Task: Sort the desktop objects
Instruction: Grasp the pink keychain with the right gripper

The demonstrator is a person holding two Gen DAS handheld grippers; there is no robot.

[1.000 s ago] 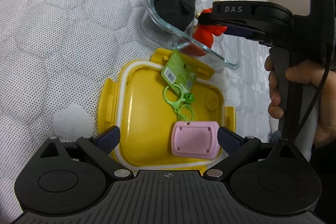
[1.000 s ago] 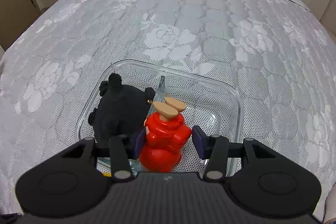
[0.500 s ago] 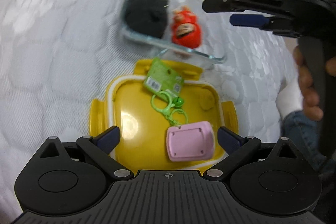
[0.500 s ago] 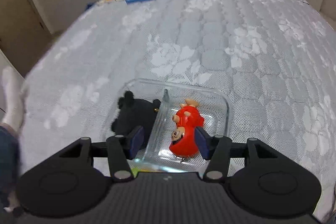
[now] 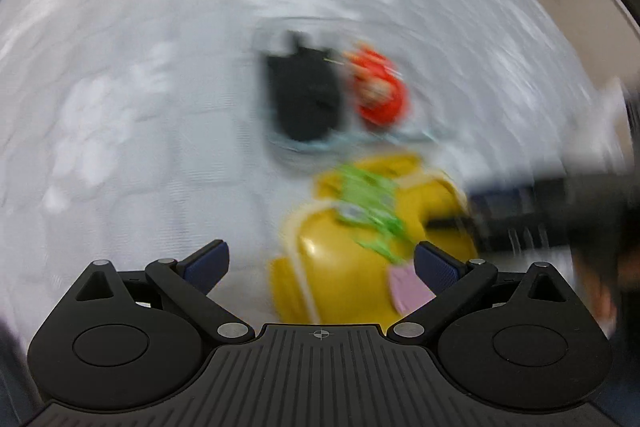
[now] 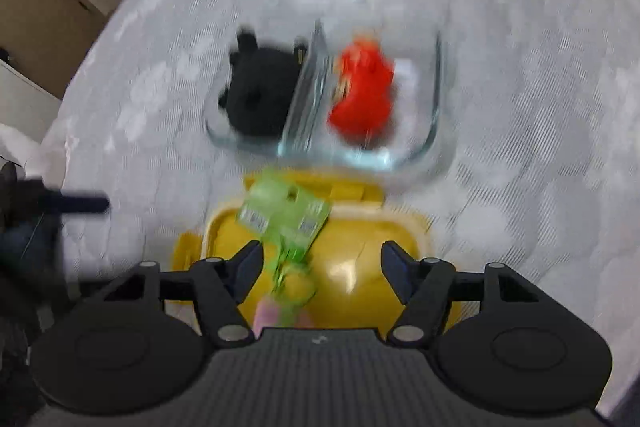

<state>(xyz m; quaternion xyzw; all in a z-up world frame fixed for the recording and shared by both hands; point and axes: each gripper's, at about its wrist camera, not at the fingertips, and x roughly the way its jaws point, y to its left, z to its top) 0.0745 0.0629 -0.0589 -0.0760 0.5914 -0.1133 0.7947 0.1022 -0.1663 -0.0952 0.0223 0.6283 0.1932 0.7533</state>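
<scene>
Both views are motion-blurred. A clear glass container [image 6: 434, 115] with a divider lies on the bedspread, holding a black plush toy [image 6: 258, 91] in its left compartment and a red figure [image 6: 362, 93] in its right one. Nearer sits a yellow lid [image 6: 360, 239] carrying a green tag with keyring [image 6: 286, 211] and a pink piece [image 5: 408, 291]. My right gripper [image 6: 322, 273] hovers open above the lid, holding nothing. My left gripper [image 5: 322, 265] is open and holds nothing, above the lid's left side [image 5: 344, 259]. The glass container [image 5: 280, 147], black plush [image 5: 304, 99] and red figure [image 5: 380, 95] lie beyond it.
The white quilted bedspread [image 6: 520, 87] stretches all around. A wooden cabinet [image 6: 44, 27] stands off the bed's left edge. The left gripper's dark finger [image 6: 76, 205] enters the right wrist view at left. The other gripper's body [image 5: 560, 211] fills the left wrist view's right side.
The right gripper let go of the red figure, which now lies in the glass container's right compartment, and drew back over the yellow lid. The left gripper swung left and back.
</scene>
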